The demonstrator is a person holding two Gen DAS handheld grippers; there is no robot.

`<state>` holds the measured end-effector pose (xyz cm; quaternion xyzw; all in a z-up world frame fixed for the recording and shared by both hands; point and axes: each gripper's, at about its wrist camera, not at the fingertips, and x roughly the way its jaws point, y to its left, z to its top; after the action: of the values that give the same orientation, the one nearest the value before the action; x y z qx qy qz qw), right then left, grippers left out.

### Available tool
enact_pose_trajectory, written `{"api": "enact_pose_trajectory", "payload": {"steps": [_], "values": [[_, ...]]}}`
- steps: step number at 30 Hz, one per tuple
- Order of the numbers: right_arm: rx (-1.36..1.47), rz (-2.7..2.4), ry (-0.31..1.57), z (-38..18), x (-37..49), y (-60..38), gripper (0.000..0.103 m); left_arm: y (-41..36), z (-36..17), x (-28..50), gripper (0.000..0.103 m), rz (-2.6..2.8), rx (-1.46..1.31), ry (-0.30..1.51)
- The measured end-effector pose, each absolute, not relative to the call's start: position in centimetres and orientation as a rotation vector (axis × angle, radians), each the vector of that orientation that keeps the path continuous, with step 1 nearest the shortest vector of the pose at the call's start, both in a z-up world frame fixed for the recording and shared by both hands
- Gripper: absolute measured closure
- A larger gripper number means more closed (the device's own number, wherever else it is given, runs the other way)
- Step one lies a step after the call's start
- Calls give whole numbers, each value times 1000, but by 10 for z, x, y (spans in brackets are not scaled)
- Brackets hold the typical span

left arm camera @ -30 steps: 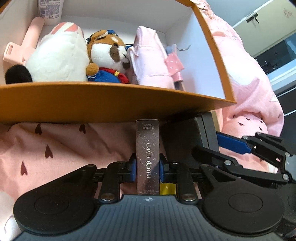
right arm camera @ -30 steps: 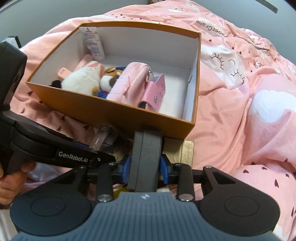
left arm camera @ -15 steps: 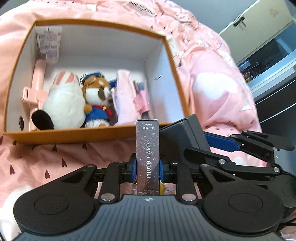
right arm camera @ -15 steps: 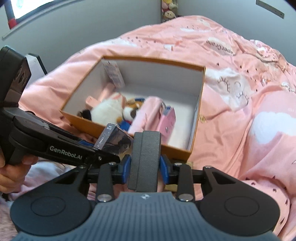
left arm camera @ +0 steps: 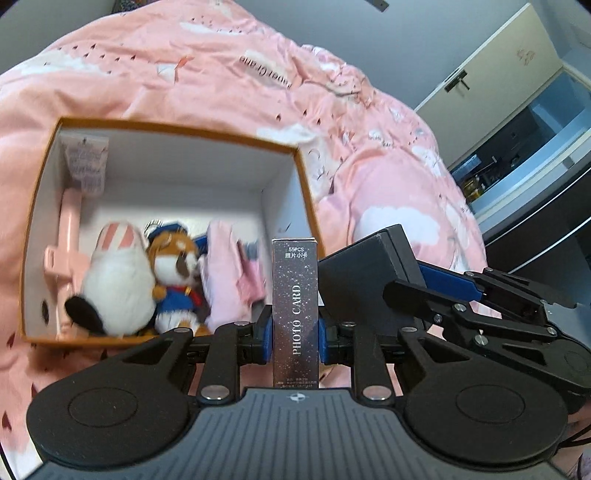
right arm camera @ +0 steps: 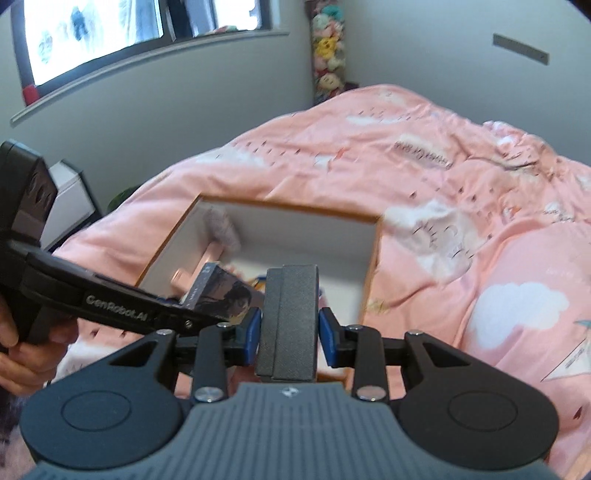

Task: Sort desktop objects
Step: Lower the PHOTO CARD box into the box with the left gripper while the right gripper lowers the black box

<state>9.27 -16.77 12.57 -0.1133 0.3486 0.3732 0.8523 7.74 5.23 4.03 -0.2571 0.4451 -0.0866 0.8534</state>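
My left gripper [left arm camera: 294, 332] is shut on a dark "PHOTO CARD" box [left arm camera: 294, 306], held upright above the near edge of an orange storage box [left arm camera: 303, 173]. My right gripper [right arm camera: 290, 332] is shut on a dark grey case [right arm camera: 290, 325], raised beside it; this case also shows in the left wrist view [left arm camera: 365, 266]. The photo card box shows in the right wrist view [right arm camera: 225, 293]. The orange box [right arm camera: 369, 266] holds a white plush [left arm camera: 118, 288], a brown bear plush [left arm camera: 173, 277], a pink pouch [left arm camera: 229, 266], a pink handle-shaped item [left arm camera: 68, 236] and a tube [left arm camera: 86, 166].
The box rests on a pink quilt [left arm camera: 221, 66] with cloud and heart prints [right arm camera: 443, 166]. A wardrobe [left arm camera: 509, 55] stands to the right. A window [right arm camera: 92, 33] and a stack of plush toys [right arm camera: 328, 51] are by the far wall.
Both grippers have risen with their loads. The view into the orange box has gone from level with its front wall to looking down into it from above.
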Motion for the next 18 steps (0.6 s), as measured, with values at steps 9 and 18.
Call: {"api": "enact_pose_trajectory", "payload": {"steps": [9,18], "values": [[-114,677,734,120,137,-177,67,42,11,139,77,-224,-605,960],[-46,642,787,102,157,-181,67,24,-31,175,77,-242,-633,1023]]}}
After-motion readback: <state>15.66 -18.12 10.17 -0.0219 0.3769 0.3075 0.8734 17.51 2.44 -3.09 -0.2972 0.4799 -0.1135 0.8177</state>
